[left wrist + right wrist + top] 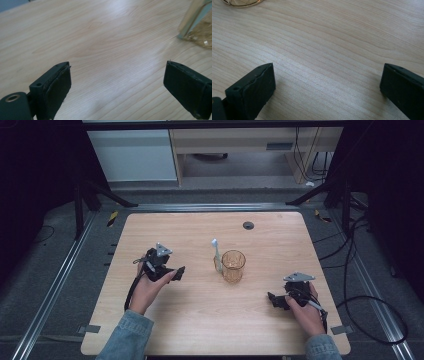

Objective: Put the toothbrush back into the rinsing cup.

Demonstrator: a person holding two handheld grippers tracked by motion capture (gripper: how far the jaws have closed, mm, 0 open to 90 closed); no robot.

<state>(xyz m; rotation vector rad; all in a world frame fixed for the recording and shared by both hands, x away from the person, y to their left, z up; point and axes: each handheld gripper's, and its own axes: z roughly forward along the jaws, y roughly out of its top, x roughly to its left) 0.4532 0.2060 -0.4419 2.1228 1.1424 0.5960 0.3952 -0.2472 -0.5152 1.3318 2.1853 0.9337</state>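
Note:
An amber glass cup (233,265) stands upright near the middle of the wooden table (200,320). A pale toothbrush (216,253) leans against its left side, head up. My left gripper (176,272) is to the left of the cup, held in a hand and pointing toward it, open with nothing between its jaws. In the left gripper view the gripper (117,82) is wide open over bare wood, with the cup (200,32) at the upper right. My right gripper (272,299) rests low at the right front, open and empty. In the right gripper view the cup's base (242,2) touches the top edge.
A small dark round grommet (248,225) sits in the table near its far edge. Black stand legs and cables lie on the floor around the table. A cabinet and shelf stand beyond the far side.

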